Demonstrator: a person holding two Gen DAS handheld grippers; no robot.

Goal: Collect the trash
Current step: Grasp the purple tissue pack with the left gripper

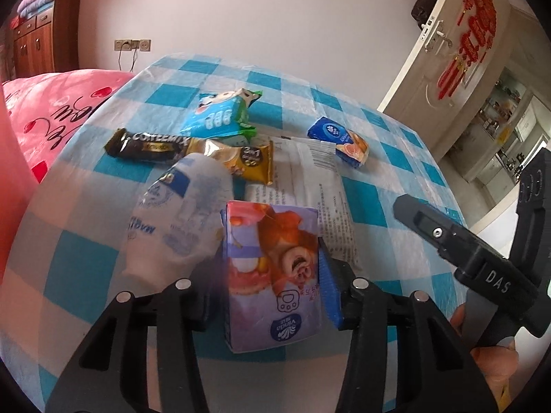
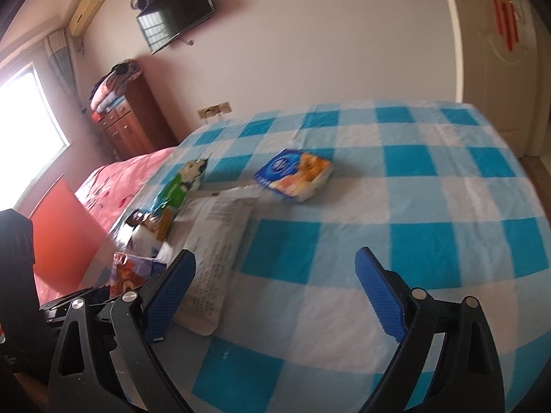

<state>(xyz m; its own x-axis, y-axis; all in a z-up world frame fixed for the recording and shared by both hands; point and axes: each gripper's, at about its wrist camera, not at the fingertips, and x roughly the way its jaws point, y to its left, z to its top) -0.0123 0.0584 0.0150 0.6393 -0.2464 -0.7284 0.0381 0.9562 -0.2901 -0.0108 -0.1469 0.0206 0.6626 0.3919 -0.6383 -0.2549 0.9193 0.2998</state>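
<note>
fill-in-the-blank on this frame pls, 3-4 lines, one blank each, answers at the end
1. The left claw is shut on a purple tissue ____.
2. The table wears a blue-and-white ____ cloth.
3. The right claw stands ____, with nothing between its pads.
4. The dark sachet reads COFFEE____.

Answers: pack; checked; open; MIX
</note>
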